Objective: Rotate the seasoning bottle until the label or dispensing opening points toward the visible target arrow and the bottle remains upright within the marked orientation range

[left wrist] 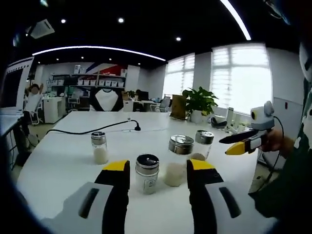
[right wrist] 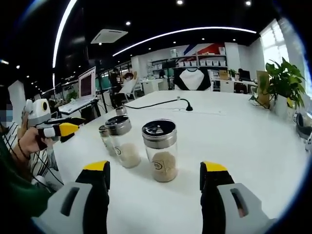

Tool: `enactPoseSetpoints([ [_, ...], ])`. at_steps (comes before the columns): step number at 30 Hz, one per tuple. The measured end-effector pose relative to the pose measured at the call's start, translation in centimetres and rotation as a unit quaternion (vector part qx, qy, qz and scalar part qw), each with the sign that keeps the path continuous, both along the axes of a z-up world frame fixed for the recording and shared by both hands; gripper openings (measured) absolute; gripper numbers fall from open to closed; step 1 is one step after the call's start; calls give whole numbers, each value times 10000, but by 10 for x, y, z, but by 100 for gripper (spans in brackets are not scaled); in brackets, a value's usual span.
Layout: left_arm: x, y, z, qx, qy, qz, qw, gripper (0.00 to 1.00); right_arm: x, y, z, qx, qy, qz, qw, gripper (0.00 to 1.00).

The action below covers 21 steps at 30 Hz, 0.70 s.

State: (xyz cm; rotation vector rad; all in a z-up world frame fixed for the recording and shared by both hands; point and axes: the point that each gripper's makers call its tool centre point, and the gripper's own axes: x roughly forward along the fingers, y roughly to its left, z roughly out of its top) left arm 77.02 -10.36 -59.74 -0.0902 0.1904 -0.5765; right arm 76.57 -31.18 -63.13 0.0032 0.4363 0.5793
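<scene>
**Inspector:** While both sets of tongs stand released, what lies between them?

**Assistant:** Left tongs (left wrist: 158, 170) are spread wide over the white table (left wrist: 63, 161), gripping nothing. A seasoning bottle (left wrist: 146, 173) with a dark shaker lid stands upright in the gap, just ahead of the tips and nearer the left jaw. A wider steel-lidded jar (left wrist: 179, 153) stands just beside it, to the right and a little further off.

**Inspector:** And the right tongs?

**Assistant:** Right tongs (right wrist: 156, 175) are likewise parted and empty. In the right gripper view a bottle (right wrist: 161, 148) stands upright dead ahead, centred between the jaws, its round label mark facing the camera.

**Inspector:** Which hand is better placed?

**Assistant:** In my judgement either could close without much travel; each has a bottle on its own line. The long axis is vertical, so a straight advance and a squeeze across the body should serve.

**Inspector:** Target arrow?

**Assistant:** I cannot find one on the table. Two smaller bottles (left wrist: 99, 147) stand further back, near a black cable (left wrist: 92, 130).
</scene>
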Motion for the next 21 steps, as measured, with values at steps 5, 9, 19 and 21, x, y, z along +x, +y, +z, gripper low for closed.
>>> enactPoseSetpoints([
  [5,8,13,0,-58,89,219,9997,49,0,3,0,1,-3,58,10000,77],
  [9,17,21,4,-94,69,314,9994,49,0,2,2,-29,-15,79,10000,78],
  [19,62,43,1,-170,58,628,9979,50,-4,7,2,-50,4,187,9998,80],
  [21,74,49,-6,-202,184,778,9966,50,-4,6,1,-26,37,173,9998,80],
])
